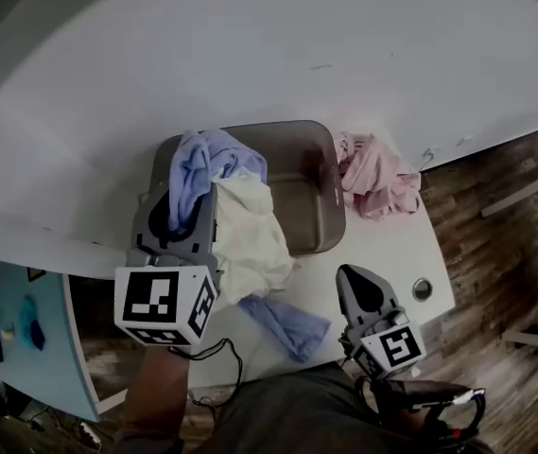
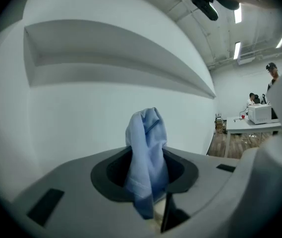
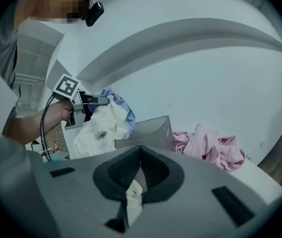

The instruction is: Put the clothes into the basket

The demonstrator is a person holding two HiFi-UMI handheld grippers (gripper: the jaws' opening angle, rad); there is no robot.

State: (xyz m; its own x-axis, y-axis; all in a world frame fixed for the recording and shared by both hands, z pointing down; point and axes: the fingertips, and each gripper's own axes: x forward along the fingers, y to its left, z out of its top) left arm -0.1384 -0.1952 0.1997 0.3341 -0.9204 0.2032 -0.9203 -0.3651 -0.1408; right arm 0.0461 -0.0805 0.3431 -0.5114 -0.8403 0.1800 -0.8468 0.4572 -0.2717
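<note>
**A:** Which step are you on?

**B:** Mid-carry, I judge. My left gripper is clamped on the blue cloth, which stands up between its jaws. A white cloth hangs from the same bunch.

**A:** Where is that against the basket?

**B:** The bunch is over the left end of the basket. The white cloth drapes across its near wall, and a blue end lies on the desk in front.

**A:** And your other hand?

**B:** My right gripper is closed, with nothing in it that I can make out. It is by the desk's front edge, apart from the pink clothes, which lie just beside the basket's right wall.

**A:** What does the next move call for?

**B:** I'd say carry the bunch deeper over the basket so the trailing ends clear the rim, then let go. After that, the pink clothes.
</note>
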